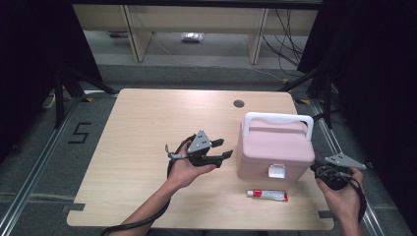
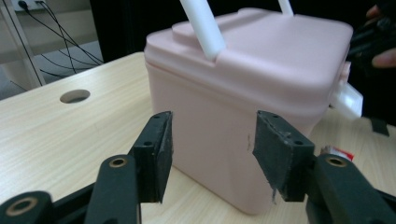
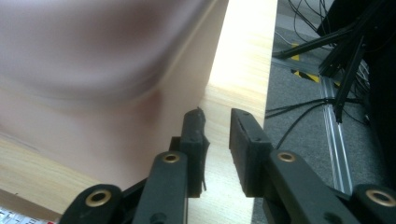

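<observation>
Nearest the high camera, our two forearms enter from the bottom edge, each hand carrying a gripper. Our left gripper [image 1: 225, 148] is released: in the left gripper view its jaws stand wide apart with nothing between them, aimed at the left side wall of the pink box [image 1: 275, 150], close to it but not touching. Our right gripper [image 3: 216, 128] is likewise parted, its pads pressing on nothing; in the right gripper view it sits just beside the right wall of the box, at the counter's right edge.

Outward from the grippers, the pink box stands upright on the counter [image 1: 147, 128], right of centre, its lid seated, its white handle [image 1: 278, 119] raised and its white front latch [image 1: 276, 171] facing us. A small red-and-white tube [image 1: 267, 195] lies flat on the counter just in front of the box, apart from it.

We judge the work to be at a pause between steps: the box is set down and freed by both grippers, while the lid is not yet opened and the tube is untouched.
</observation>
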Demonstrator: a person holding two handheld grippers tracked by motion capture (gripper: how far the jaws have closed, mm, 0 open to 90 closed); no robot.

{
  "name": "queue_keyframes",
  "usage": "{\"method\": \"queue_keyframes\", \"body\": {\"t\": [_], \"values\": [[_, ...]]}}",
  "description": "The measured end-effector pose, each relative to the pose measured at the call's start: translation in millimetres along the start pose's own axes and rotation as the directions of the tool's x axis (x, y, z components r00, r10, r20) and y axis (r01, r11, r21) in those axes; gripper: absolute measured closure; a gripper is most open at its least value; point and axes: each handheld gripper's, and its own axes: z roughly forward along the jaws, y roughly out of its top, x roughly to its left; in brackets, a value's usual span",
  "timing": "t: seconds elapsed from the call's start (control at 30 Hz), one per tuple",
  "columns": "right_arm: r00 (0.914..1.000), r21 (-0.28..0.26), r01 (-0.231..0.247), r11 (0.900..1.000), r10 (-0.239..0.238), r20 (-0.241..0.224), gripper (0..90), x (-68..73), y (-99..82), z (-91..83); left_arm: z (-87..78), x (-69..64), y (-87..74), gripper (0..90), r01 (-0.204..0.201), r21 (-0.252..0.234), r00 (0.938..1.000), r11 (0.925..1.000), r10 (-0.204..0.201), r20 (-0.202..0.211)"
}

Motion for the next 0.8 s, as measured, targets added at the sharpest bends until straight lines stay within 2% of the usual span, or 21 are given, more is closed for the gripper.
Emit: {"method": "queue_keyframes", "body": {"t": [0.03,0.07,0.1,0.13,0.17,0.27,0.3,0.33,0.47,0.5,0.53,0.57,0.67,0.8], "values": [[0.9994,-0.013,0.034,0.9994,-0.034,0.006,75.0,-3.4,0.5,0.2,-0.1,-0.1,1.7,45.1,0.005,-0.007,1.0000,1.0000,-0.005,0.000],[0.9994,-0.014,0.035,0.9993,-0.035,0.008,74.8,-3.9,0.5,0.1,-0.4,0.4,3.9,44.8,0.005,-0.011,1.0000,0.9999,-0.005,0.005],[0.9994,-0.014,0.034,0.9993,-0.034,0.011,74.6,-4.0,0.4,-0.2,-0.3,0.4,6.4,44.5,0.018,-0.021,0.9998,0.9996,-0.017,0.012],[1.0000,-0.003,-0.001,1.0000,0.001,0.002,74.5,-1.0,0.1,-1.0,-0.8,0.0,8.5,44.1,0.016,-0.020,0.9998,0.9997,-0.016,0.013],[0.9992,-0.013,0.038,0.9992,-0.038,0.015,74.4,-3.3,0.6,-1.9,-1.2,-0.9,10.5,43.8,0.009,-0.024,0.9999,0.9997,-0.009,0.013],[1.0000,0.002,0.002,1.0000,-0.002,0.008,73.9,0.3,0.6,-5.0,-1.7,-3.9,15.7,43.5,0.012,-0.038,0.9995,0.9992,-0.011,0.029],[0.9995,-0.010,0.029,0.9995,-0.029,0.012,73.6,-1.6,1.1,-6.7,-1.2,-5.1,17.5,43.5,0.019,-0.047,0.9993,0.9987,-0.018,0.032],[0.9999,0.001,-0.013,0.9999,0.013,0.005,73.4,1.7,0.5,-8.3,-1.0,-5.6,19.1,43.4,0.020,-0.050,0.9991,0.9986,-0.018,0.038],[0.9999,0.011,-0.015,0.9998,0.015,0.007,72.6,1.3,-0.9,-12.1,3.7,-6.3,30.6,43.5,0.046,-0.073,0.9975,0.9963,-0.042,0.057],[0.9995,-0.004,0.028,0.9996,-0.028,0.015,72.4,-2.3,-0.9,-12.4,4.8,-5.8,34.0,43.5,0.043,-0.073,0.9978,0.9964,-0.040,0.053],[0.9999,0.007,-0.016,0.9998,0.016,0.005,72.4,0.8,-1.6,-13.7,6.1,-5.4,37.3,43.6,0.048,-0.077,0.9976,0.9959,-0.044,0.054],[0.9999,0.001,0.005,1.0000,-0.005,-0.010,72.4,-1.5,-1.6,-13.6,7.6,-4.7,40.5,43.6,0.051,-0.079,0.9974,0.9956,-0.046,0.056],[0.9999,-0.002,0.004,1.0000,-0.004,-0.015,72.2,-1.4,-1.4,-13.1,14.9,-2.6,48.3,44.0,0.049,-0.073,0.9977,0.9961,-0.046,0.049],[0.9999,-0.020,0.013,0.9997,-0.013,0.010,71.8,-0.4,-0.8,-13.7,29.4,1.6,57.3,44.1,0.054,-0.054,0.9974,0.9970,-0.052,0.051]]}}
